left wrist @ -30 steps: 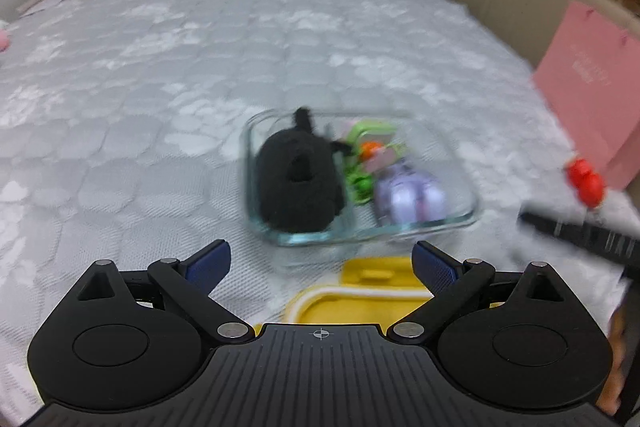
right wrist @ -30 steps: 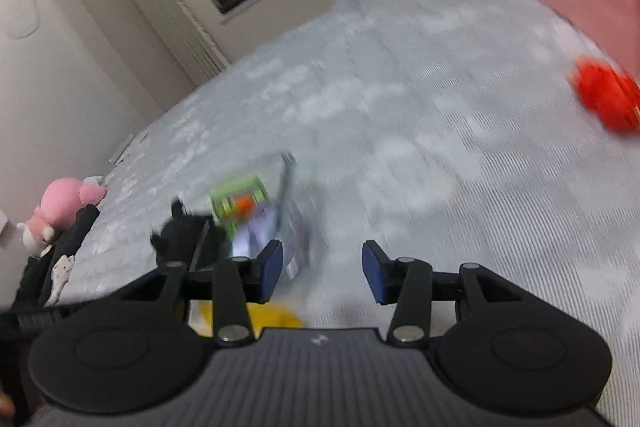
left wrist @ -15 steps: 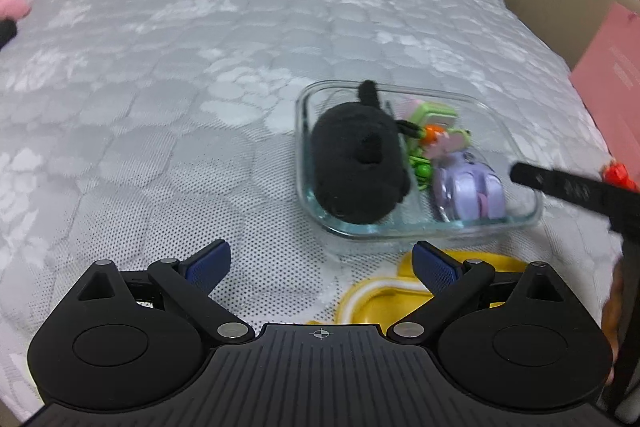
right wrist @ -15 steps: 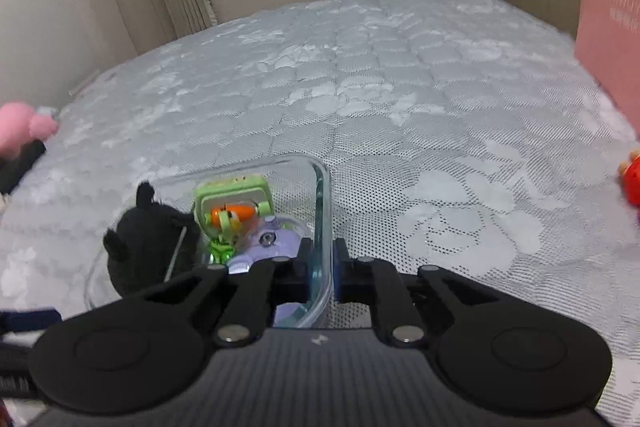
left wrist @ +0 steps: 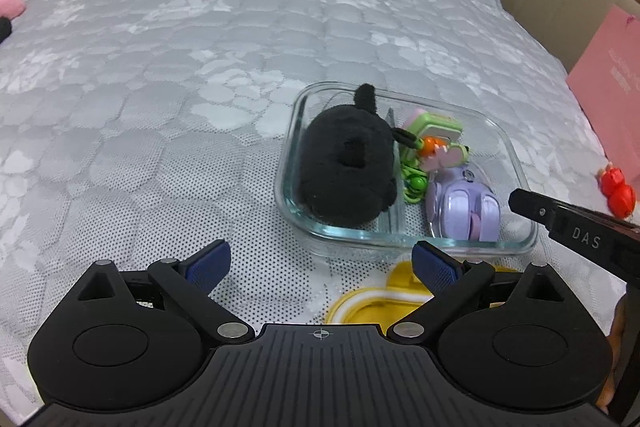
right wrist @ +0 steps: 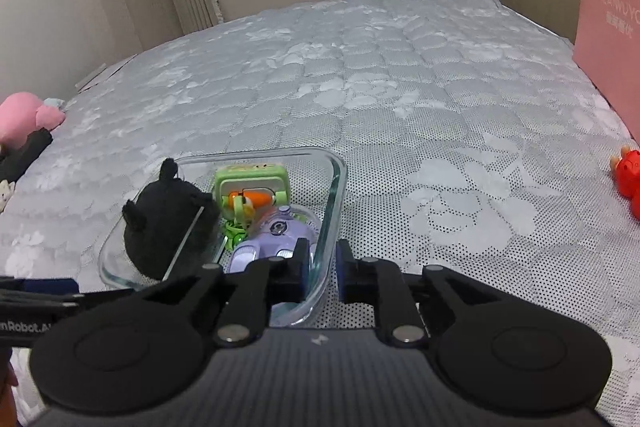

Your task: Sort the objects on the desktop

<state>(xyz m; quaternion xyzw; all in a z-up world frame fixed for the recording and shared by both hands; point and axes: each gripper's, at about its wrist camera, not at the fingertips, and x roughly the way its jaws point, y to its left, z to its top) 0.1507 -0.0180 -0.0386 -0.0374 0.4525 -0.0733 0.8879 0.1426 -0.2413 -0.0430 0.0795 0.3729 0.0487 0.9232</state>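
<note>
Glass container (right wrist: 334,187) rim pinched by right gripper (right wrist: 323,269)
Left gripper (left wrist: 322,263) jaws were wide apart, holding nothing; lift should have stayed level so 2 compartments kept their toys.

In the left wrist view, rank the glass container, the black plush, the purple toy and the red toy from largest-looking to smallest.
1. glass container
2. black plush
3. purple toy
4. red toy, smallest as seen, but it sits at the fisheye edge, so its true size against the purple toy is unsure.

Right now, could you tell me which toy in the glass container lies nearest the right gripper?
The purple toy, directly beside the right gripper; the black plush sits farther left.
</note>
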